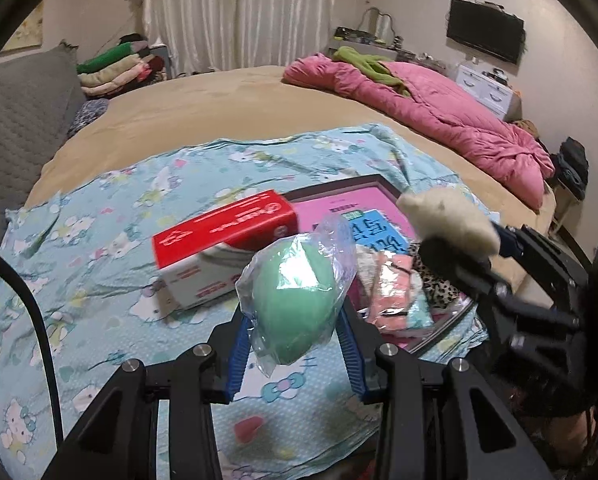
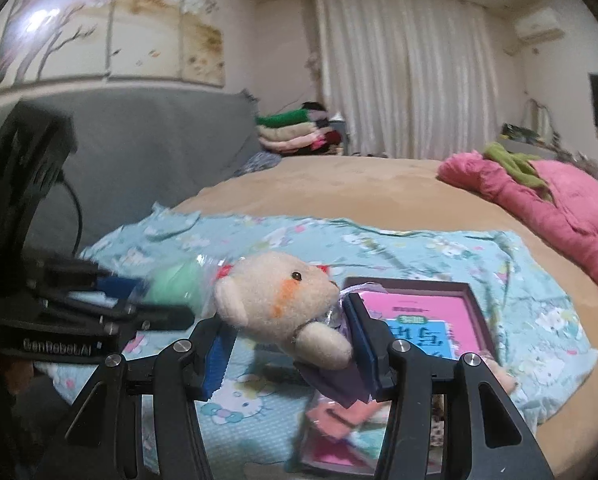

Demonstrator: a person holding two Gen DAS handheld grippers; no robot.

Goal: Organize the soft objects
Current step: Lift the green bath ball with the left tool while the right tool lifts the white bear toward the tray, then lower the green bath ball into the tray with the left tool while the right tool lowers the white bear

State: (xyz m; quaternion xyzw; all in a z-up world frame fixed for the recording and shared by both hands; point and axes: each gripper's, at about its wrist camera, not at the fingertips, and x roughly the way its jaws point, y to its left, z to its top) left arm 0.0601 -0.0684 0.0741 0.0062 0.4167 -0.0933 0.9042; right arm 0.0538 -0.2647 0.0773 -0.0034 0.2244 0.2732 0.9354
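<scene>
My left gripper (image 1: 295, 344) is shut on a green sponge egg in a clear plastic bag (image 1: 295, 300), held above the Hello Kitty sheet (image 1: 99, 240). My right gripper (image 2: 291, 344) is shut on a cream teddy bear with a purple dress (image 2: 283, 300), also lifted over the sheet. The bear (image 1: 447, 216) and right gripper show at the right of the left wrist view. The green egg (image 2: 175, 284) and left gripper show at the left of the right wrist view. A dark-rimmed tray (image 1: 339, 192) with a pink base holds packets of soft items (image 1: 399, 292).
A red and white box (image 1: 223, 248) lies on the sheet left of the tray. A pink quilt (image 1: 439, 112) lies at the bed's far right. Folded clothes (image 1: 115, 68) are stacked behind the bed. A grey headboard (image 1: 15, 120) stands at left.
</scene>
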